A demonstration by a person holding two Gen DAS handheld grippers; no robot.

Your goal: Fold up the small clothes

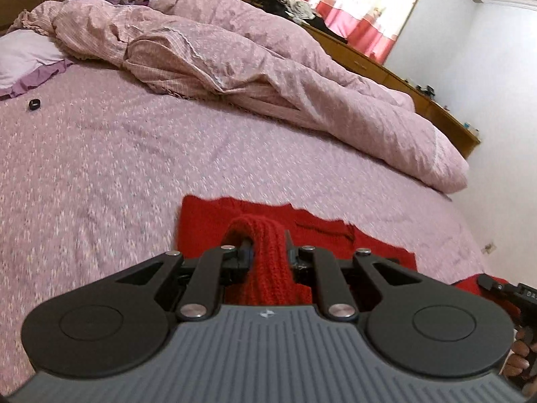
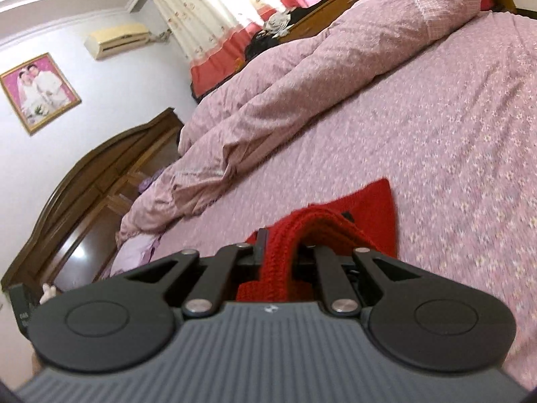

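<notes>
Red knitted wool fills both views: a small red knitted garment (image 1: 302, 235) lies partly on the pink flower-print bed sheet (image 1: 100, 168), and each of the two grippers has a ribbed edge of it pinched up off the bed. The left gripper (image 1: 265, 248) has its jaws clenched on a thick rolled band of the knit, which loops over the tips and hangs back toward the camera. The right gripper (image 2: 285, 245) is likewise clenched on a ribbed band of the same garment (image 2: 362, 215).

What the coming move turns on is where the loose cloth lies from the jaws. In both views the flat part of the garment stretches ahead of the tips, away from the person, still resting on the sheet. In the left view it also runs off to the right, toward the other gripper (image 1: 503, 288), whose black body shows at that edge. So the held edge appears to run across from one gripper to the other, with the body of the garment lying beyond it. Neither hand looks nearer; both hold the same near edge.

A fold would likely mean carrying that edge forward, over the flat part, with both grippers level. The crumpled pink quilt (image 1: 268, 67) lies well beyond and is not in the way.
</notes>
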